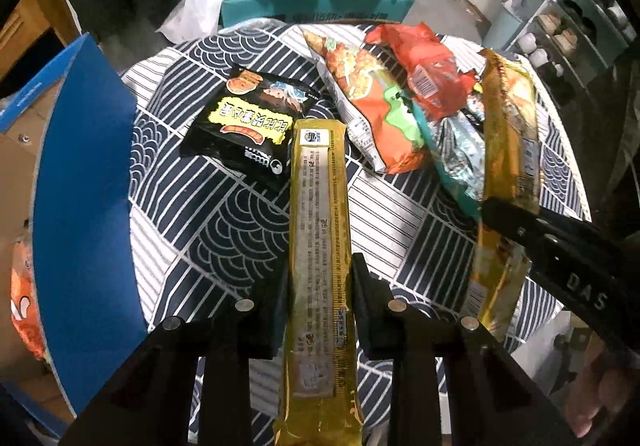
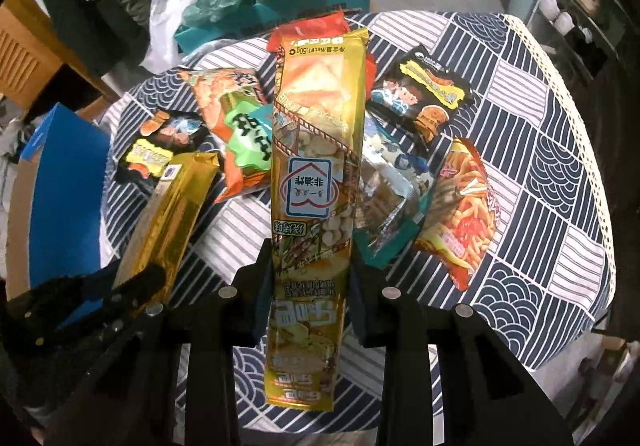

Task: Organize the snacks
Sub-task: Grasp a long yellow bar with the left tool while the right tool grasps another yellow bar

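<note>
Only rightward — fries packet; both fingers clamped on gold packets.

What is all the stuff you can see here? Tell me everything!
long gold snack packs: 2, gold, one held in each claw above the table
black snack bags: 2, black and yellow, lying on the table
orange and green bag: 1, on the table, middle
red bag: 1, far side, on the pile
silver and teal bag: 1, under the right pack
fries bag: 1, red and orange, right side
table: 1, navy and white cloth
blue box: 1, left of table
left claw: 1, black
right claw: 1, black
</note>
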The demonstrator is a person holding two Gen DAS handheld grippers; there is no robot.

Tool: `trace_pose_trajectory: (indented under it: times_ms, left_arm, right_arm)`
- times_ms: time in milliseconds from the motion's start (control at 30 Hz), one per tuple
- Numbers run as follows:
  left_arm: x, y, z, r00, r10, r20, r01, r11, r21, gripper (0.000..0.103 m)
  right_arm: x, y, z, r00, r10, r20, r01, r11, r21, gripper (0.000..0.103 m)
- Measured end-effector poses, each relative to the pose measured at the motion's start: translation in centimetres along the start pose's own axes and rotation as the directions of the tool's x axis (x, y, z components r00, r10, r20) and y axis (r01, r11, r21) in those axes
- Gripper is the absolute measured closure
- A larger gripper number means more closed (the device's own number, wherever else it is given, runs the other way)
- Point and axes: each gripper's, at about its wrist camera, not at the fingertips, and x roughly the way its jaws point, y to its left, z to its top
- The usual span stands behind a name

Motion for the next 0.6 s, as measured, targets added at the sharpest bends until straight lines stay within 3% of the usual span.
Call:
trace_pose_trajectory:
  times_ms: [600]
  left_arm:
    - [-6.6,2.2,-1.4,0.99,0.002,0.138,0.002,1.0,-0.028,0.075]
  right_arm:
    - [-3.3,3.4,-0.9,0.997,0.058,0.049,-0.055,0.997,-0.059,0.072]
